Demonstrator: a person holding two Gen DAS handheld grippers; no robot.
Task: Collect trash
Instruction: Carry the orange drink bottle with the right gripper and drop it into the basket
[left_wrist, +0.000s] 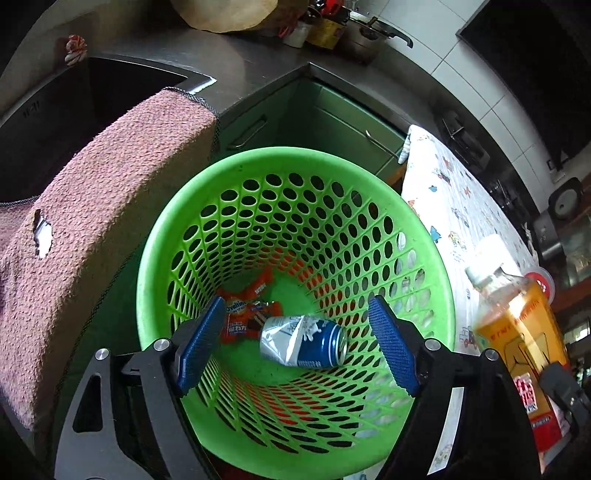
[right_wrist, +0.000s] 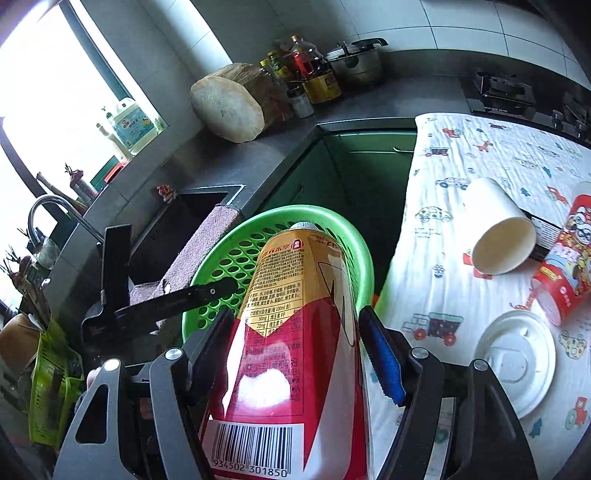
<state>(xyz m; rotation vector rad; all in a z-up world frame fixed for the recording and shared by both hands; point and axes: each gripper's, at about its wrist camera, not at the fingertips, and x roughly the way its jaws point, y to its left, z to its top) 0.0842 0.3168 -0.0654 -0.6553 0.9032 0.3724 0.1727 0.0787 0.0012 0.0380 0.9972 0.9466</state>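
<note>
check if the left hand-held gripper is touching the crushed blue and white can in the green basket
Apart. The left wrist view shows the left hand-held gripper open above the green perforated plastic basket, with the crushed blue and white can lying far below on the basket floor.

Beside the sink: a pink towel over its edge, a chopping block behind, a pot beyond.

Black angular frames on both, the left gripper and the right gripper, each carrying flat blue ridged pads on black fingers. Round silver screws at the pivots; triangular cut-outs, possibly for lightness, in the outer links.
</note>
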